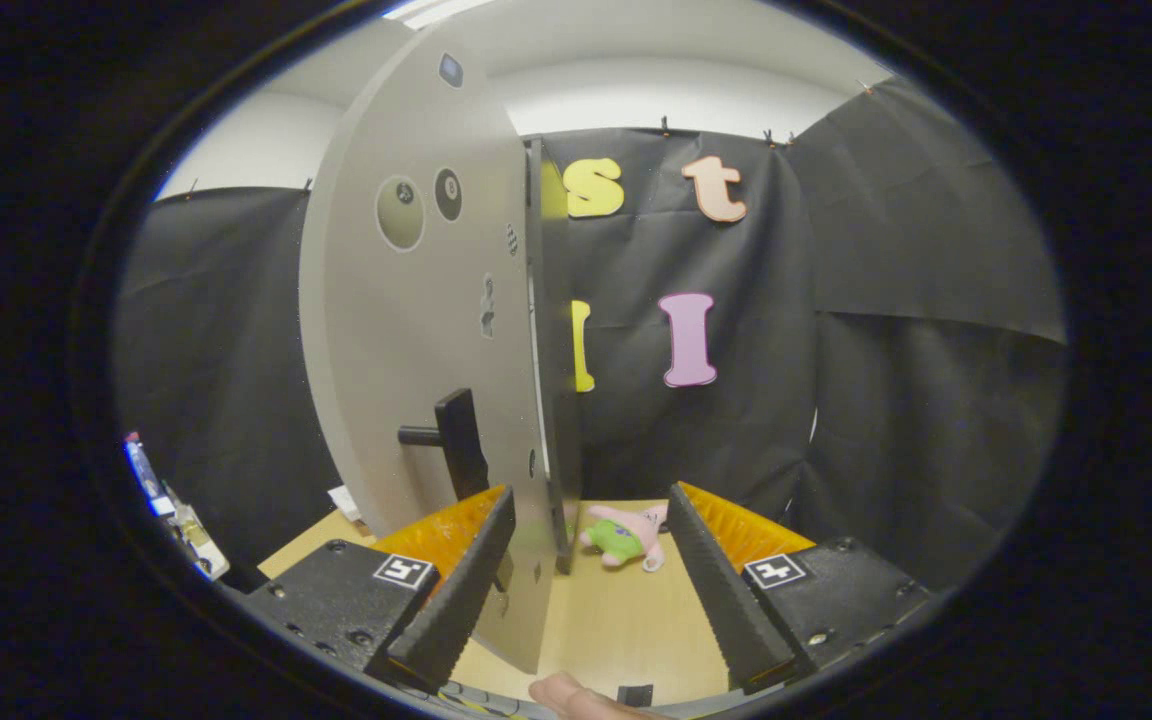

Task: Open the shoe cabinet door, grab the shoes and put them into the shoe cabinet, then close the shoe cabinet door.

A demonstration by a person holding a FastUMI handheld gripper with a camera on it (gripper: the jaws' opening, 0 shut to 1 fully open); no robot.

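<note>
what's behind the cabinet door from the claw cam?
Beyond the open cabinet door, a pink-and-green plush toy lies on the wooden table, ahead of the open claw. The door, with its black handle, hides the cabinet interior.

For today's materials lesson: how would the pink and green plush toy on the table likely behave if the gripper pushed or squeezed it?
The plush toy looks stuffed, so it would probably squash rather than resist. It lies flat on the table, so it should slide, not roll. The open gripper is short of it.

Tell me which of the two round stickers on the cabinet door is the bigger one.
The pale round sticker, farther from the door edge; the dark round sticker beside it is smaller. The claw is open.
</note>
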